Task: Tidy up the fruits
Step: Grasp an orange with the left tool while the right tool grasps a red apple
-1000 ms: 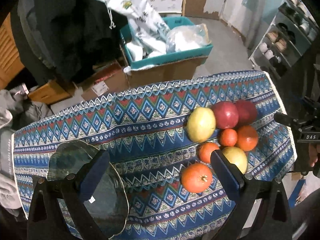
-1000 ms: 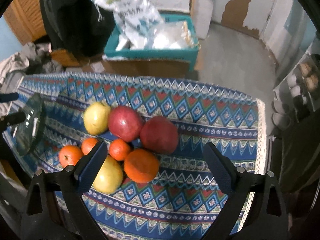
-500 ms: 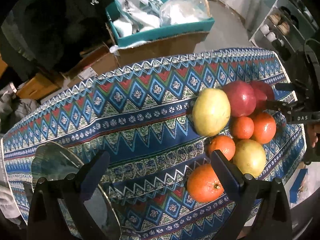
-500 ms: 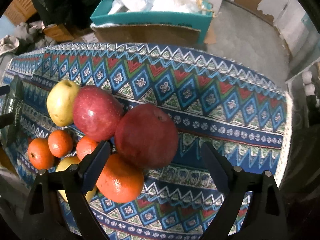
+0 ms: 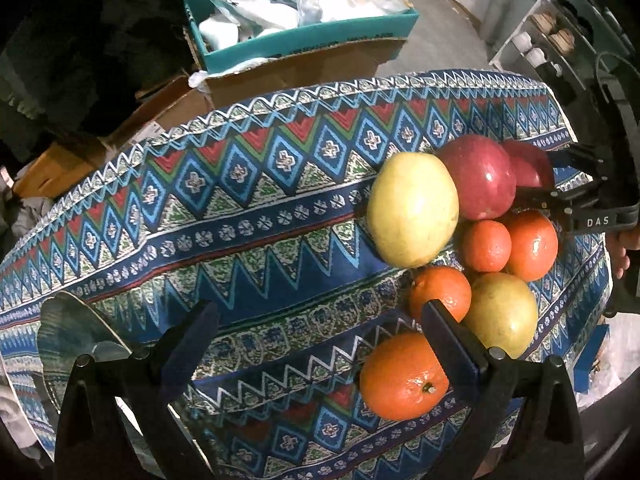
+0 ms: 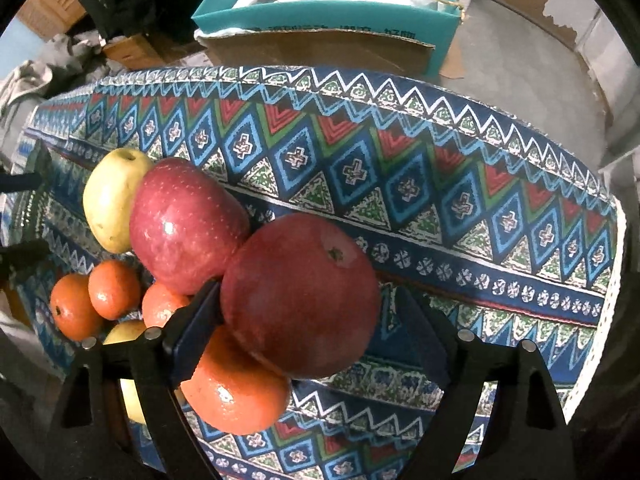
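The fruits are lying clustered on the right part of a patterned tablecloth (image 5: 256, 216) covering the table. In the left wrist view, a yellow apple (image 5: 412, 208) is touching a red apple (image 5: 480, 176), with a darker red apple (image 6: 300, 296) just beyond it. Below them are sitting a small mandarin (image 5: 486, 245), a larger orange (image 5: 532, 245), another mandarin (image 5: 440, 292), a second yellow apple (image 5: 502, 318) and a near orange (image 5: 402, 376).

The right gripper (image 6: 308, 320) is standing wide open around the darker red apple: its left finger is wedged between that apple and the larger orange, seemingly touching both, while its right finger is standing apart from the apple's far side. It is not holding anything. The red apple and the larger orange are crowding in tight against the darker one, leaving little room on that side.

The left gripper (image 5: 316, 336) is hanging wide open and gripping nothing; its right finger is crossing in front of the near orange and the second yellow apple. A glass plate (image 5: 68, 332) is resting at the left edge of the cloth, partly behind its left finger.

Beyond the table, a teal box (image 5: 304, 36) holding plastic bags is sitting on cardboard cartons. The letters "DAS" (image 5: 598, 222) are showing on the right gripper's body; print on the box is too blurred to read.
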